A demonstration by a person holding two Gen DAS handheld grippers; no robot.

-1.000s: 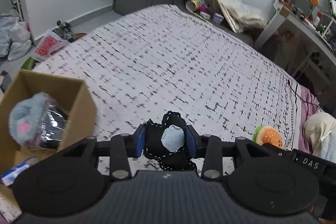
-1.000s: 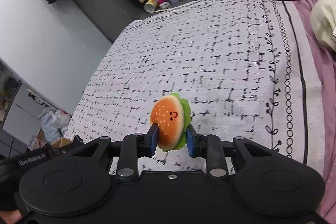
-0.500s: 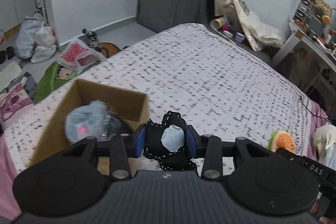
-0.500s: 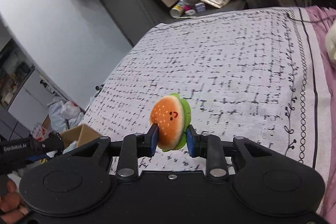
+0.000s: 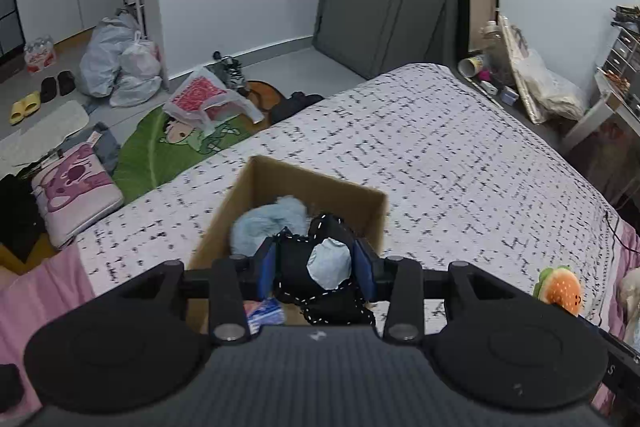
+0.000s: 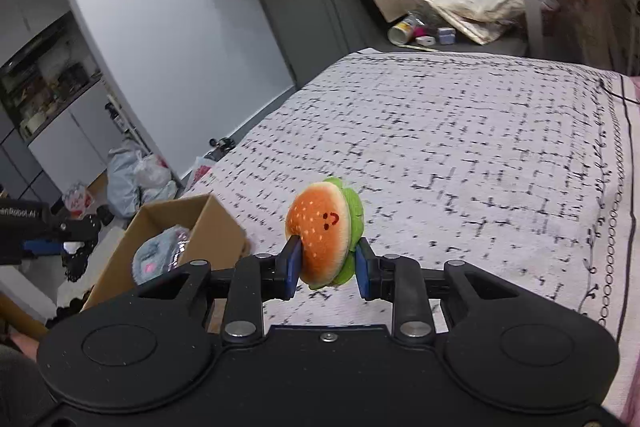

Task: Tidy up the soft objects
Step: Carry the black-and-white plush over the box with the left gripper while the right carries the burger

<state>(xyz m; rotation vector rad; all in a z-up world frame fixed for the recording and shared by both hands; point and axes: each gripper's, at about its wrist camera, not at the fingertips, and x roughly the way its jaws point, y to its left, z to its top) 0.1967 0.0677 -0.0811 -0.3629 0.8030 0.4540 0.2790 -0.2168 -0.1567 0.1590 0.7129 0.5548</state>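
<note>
Cardboard box now under left hand-held gripper, pinching black pouch; right pinching burger; box contents partly hidden.

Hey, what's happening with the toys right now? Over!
Left gripper shut on black toy, above box. Right gripper shut on burger plush. Nothing blocking.

Between the left gripper's blue pads sits a black soft toy with white-dotted trim and a pale blue patch. Just beyond it, the brown cardboard box shows a light blue plush. The right gripper, also blue-padded, clasps an orange burger plush with cream speckles, green lettuce and a dark red smile. Beyond both lies a white bedspread with black dashes.
</note>
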